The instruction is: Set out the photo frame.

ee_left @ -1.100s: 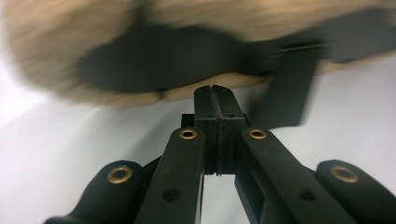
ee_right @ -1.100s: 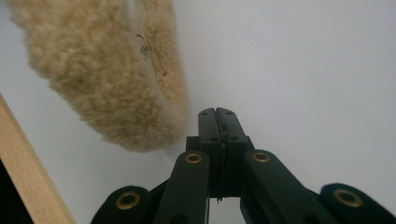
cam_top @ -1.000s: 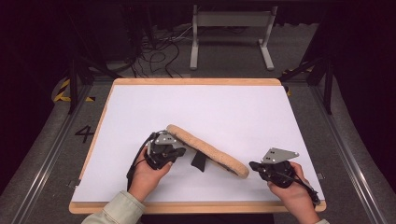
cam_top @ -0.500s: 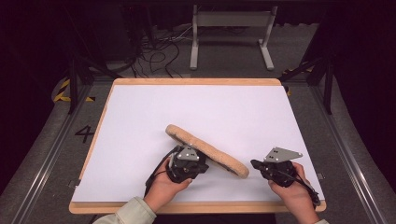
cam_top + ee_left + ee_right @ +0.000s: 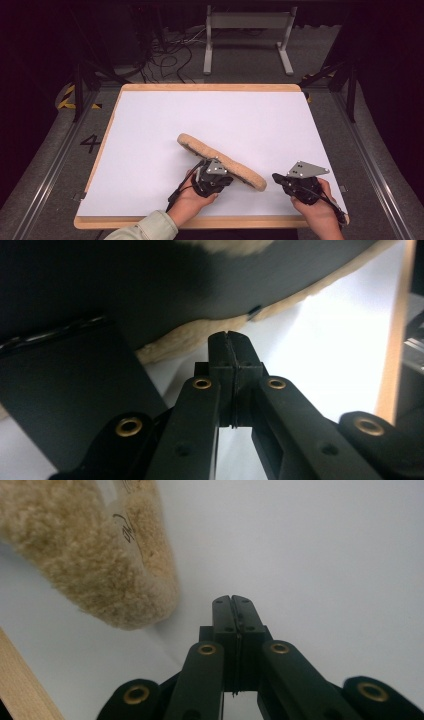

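Observation:
A long tan fleece pad (image 5: 220,159) lies slantwise on the white board (image 5: 150,125), its right end nearer the front edge. My left gripper (image 5: 226,179) is shut and sits against the pad's near side, its tips at the pad's edge. In the left gripper view the shut jaws of the left gripper (image 5: 231,335) point at the fleece rim (image 5: 170,342) under the pad's black underside (image 5: 150,285); a black block (image 5: 65,400) stands at the left. My right gripper (image 5: 276,177) is shut, just right of the pad's end. The right gripper (image 5: 232,599) has the fleece pad (image 5: 85,545) to its upper left, apart from it.
The board has a wooden rim (image 5: 210,87) and rests on a grey floor mat marked with a 4 (image 5: 90,143). A metal stand (image 5: 245,35) and loose cables (image 5: 165,55) lie beyond the far edge.
My left hand has slid to the right along the pad's near side and a little lower, from the pad's left part to its right half. The right hand has kept still.

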Action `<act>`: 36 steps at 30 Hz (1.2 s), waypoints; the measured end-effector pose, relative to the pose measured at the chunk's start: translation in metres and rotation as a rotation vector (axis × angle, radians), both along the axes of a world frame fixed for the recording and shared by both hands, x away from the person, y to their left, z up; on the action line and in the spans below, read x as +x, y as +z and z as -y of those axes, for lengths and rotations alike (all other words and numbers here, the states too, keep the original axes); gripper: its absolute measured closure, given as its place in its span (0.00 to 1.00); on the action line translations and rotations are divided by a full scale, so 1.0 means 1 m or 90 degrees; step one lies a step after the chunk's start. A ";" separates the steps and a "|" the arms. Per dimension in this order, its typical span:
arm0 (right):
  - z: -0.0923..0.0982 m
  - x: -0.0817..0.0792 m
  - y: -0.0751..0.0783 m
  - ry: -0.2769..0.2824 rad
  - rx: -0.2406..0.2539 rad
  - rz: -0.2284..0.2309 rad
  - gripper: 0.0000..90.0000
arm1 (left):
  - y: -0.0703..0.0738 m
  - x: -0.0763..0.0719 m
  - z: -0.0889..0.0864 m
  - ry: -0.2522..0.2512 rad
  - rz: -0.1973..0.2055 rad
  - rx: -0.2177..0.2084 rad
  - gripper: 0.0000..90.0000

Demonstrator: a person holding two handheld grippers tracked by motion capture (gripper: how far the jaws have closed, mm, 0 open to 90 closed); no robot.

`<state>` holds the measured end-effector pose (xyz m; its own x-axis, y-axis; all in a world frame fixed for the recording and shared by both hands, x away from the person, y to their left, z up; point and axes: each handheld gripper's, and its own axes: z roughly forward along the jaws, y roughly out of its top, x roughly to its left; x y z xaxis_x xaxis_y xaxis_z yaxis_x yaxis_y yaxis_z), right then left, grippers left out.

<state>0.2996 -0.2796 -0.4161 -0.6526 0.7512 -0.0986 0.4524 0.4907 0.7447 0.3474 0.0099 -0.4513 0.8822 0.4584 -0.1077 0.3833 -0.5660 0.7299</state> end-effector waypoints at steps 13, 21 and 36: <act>-0.003 0.000 0.001 0.006 -0.002 0.003 1.00 | 0.000 0.005 -0.004 0.017 0.022 0.019 1.00; -0.004 -0.001 0.002 0.008 -0.004 0.008 1.00 | 0.001 0.016 -0.014 0.044 0.011 0.020 1.00; -0.016 0.001 0.001 0.025 -0.009 0.009 1.00 | 0.000 0.045 -0.036 0.107 -0.009 -0.002 1.00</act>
<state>0.3007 -0.2635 -0.4151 -0.6805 0.7231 -0.1183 0.4216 0.5184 0.7440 0.3925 0.0459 -0.4513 0.7913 0.5994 -0.1206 0.4826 -0.4912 0.7252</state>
